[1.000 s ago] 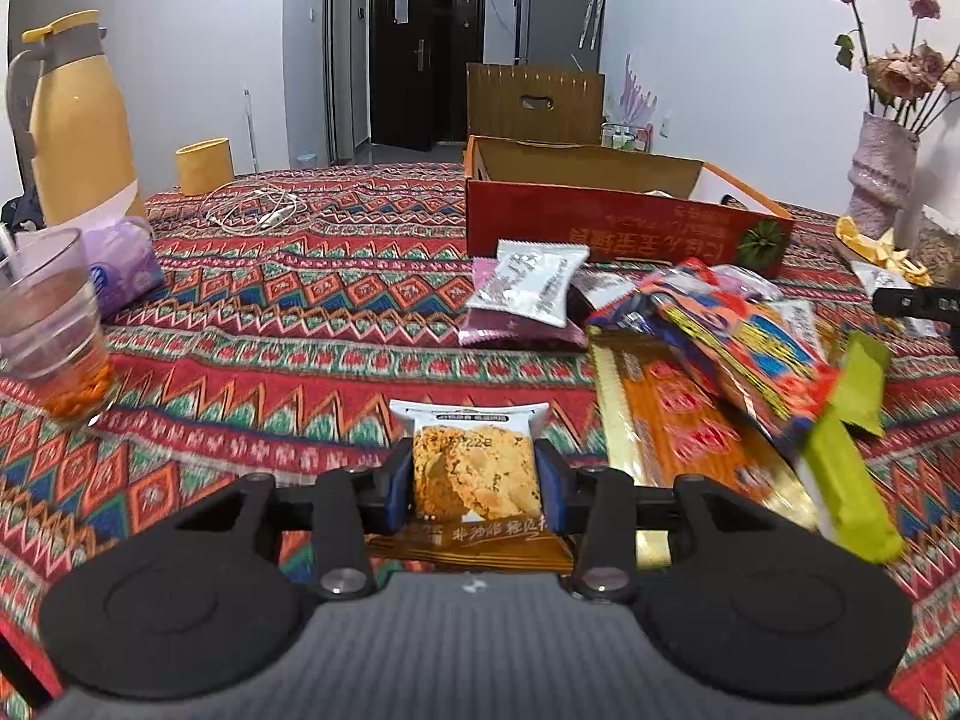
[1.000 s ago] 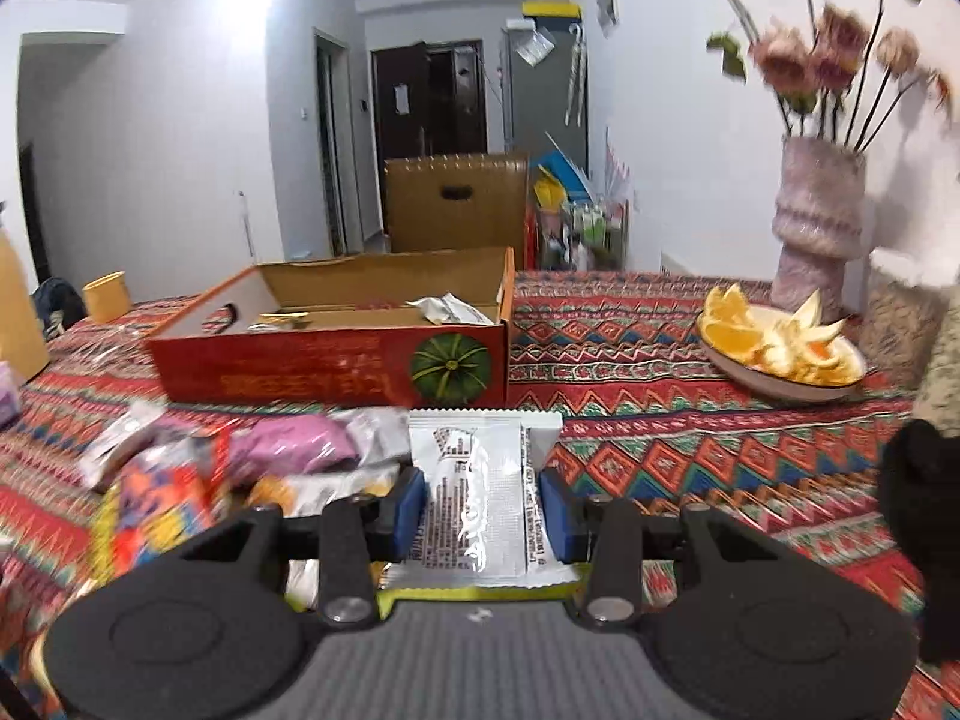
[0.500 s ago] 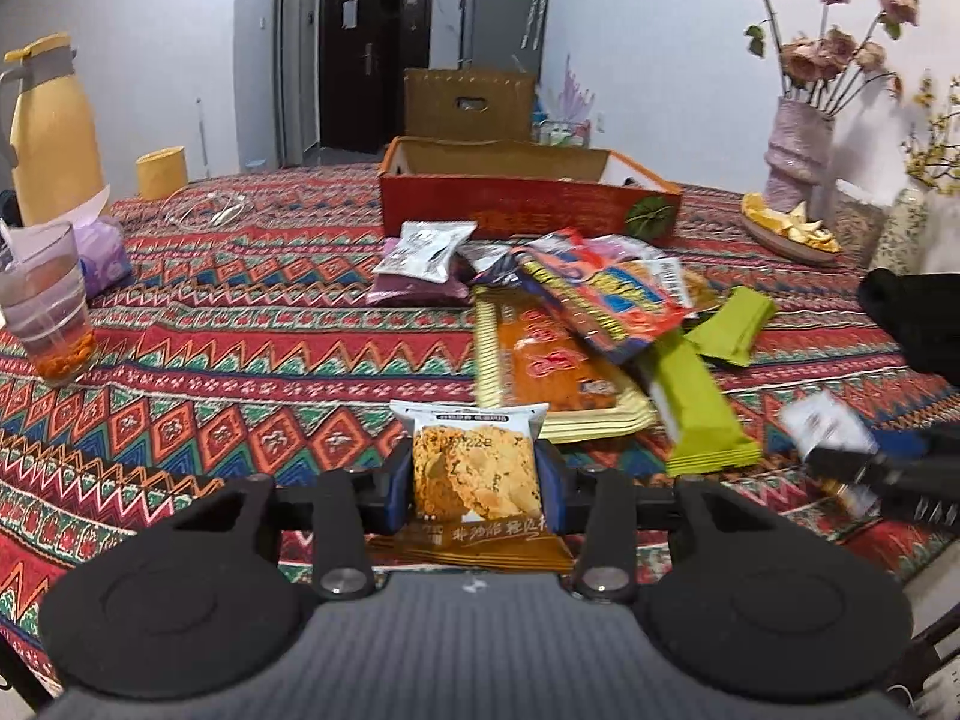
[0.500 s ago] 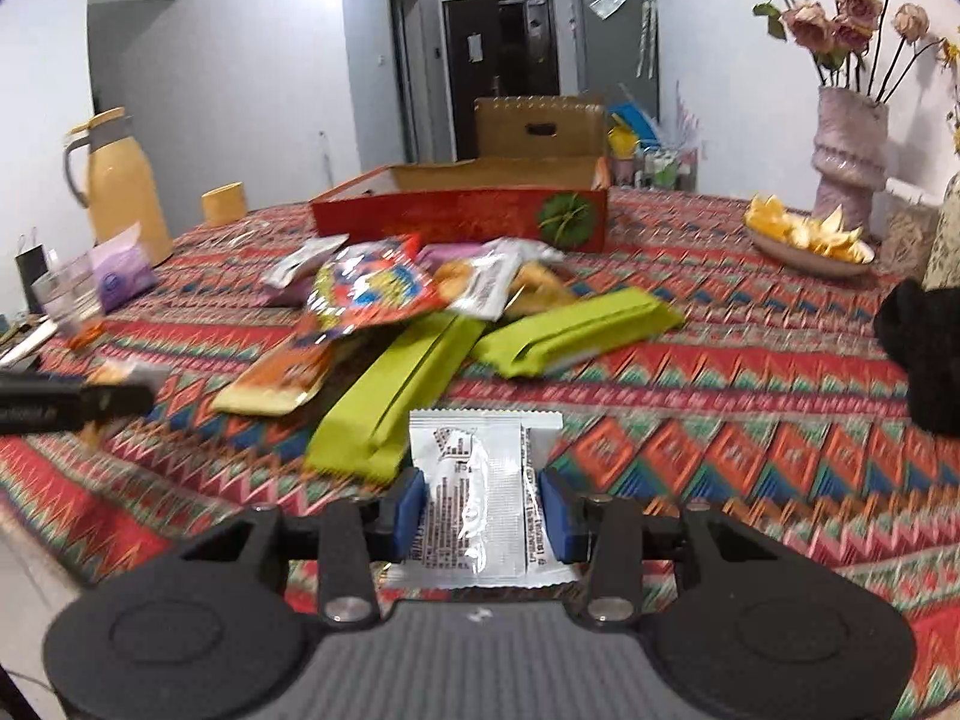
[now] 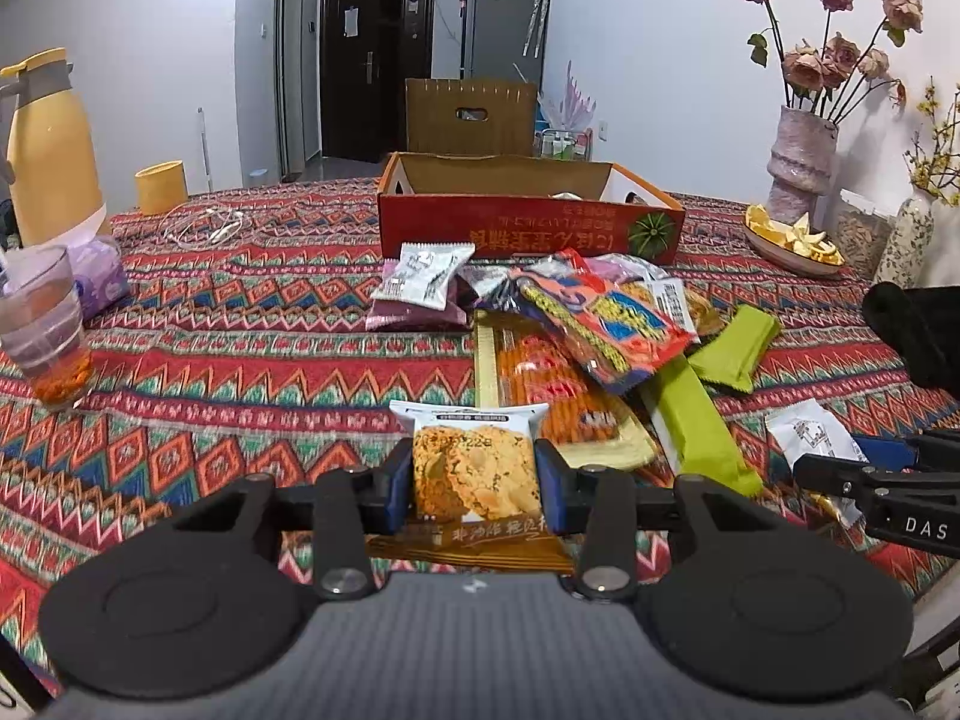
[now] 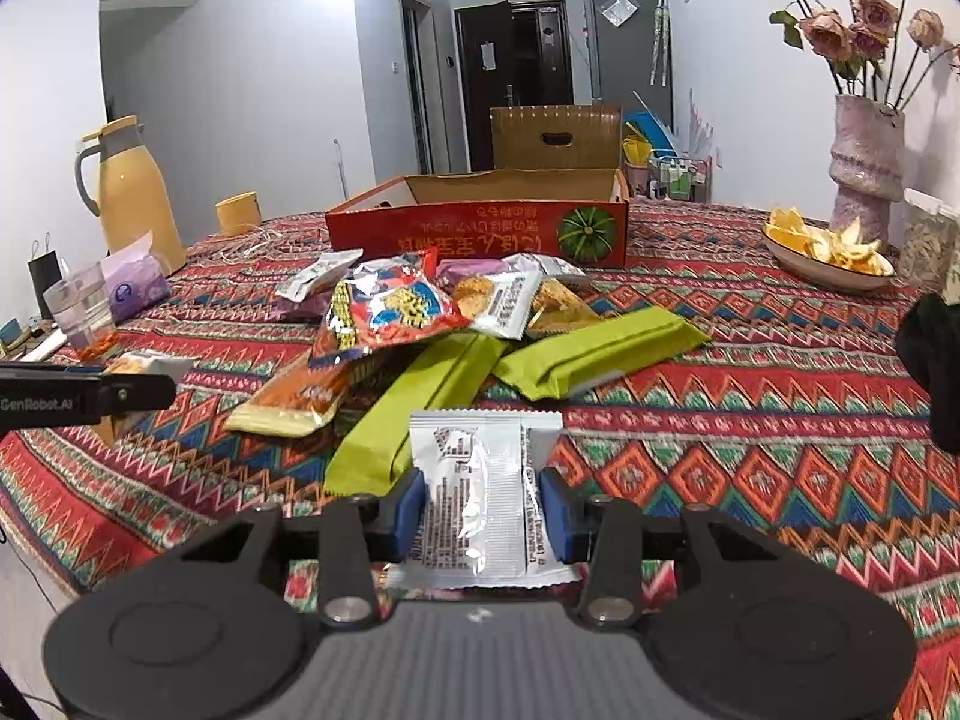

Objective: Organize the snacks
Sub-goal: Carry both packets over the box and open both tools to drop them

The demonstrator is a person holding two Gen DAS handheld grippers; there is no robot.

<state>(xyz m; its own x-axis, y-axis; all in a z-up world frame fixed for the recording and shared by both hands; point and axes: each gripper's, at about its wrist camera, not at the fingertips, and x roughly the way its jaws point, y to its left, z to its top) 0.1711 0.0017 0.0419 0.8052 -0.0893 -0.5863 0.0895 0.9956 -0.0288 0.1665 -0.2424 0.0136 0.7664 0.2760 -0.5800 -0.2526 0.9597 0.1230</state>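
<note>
My left gripper (image 5: 474, 480) is shut on a cookie packet (image 5: 471, 468) with a biscuit picture, held above the near part of the table. My right gripper (image 6: 485, 510) is shut on a silver-white snack packet (image 6: 483, 498), also above the near table. A pile of snacks (image 5: 600, 324) lies ahead: a colourful bag (image 6: 390, 306), two green bars (image 6: 594, 351), an orange pack (image 6: 294, 396), small white and purple packets. The open red cardboard box (image 5: 528, 228) stands behind the pile. The right gripper shows at the right in the left wrist view (image 5: 840, 456).
A yellow thermos (image 5: 45, 144), a glass cup (image 5: 45, 330), a purple tissue pack (image 5: 96, 276) and a white cable (image 5: 204, 225) are on the left. A vase of flowers (image 5: 801, 162) and a bowl of peels (image 5: 792, 240) stand at the right. The patterned cloth (image 5: 240, 372) covers the table.
Both grippers pulled back from the box and the pile toward the near table edge, each still holding its packet. They have since steadied.
</note>
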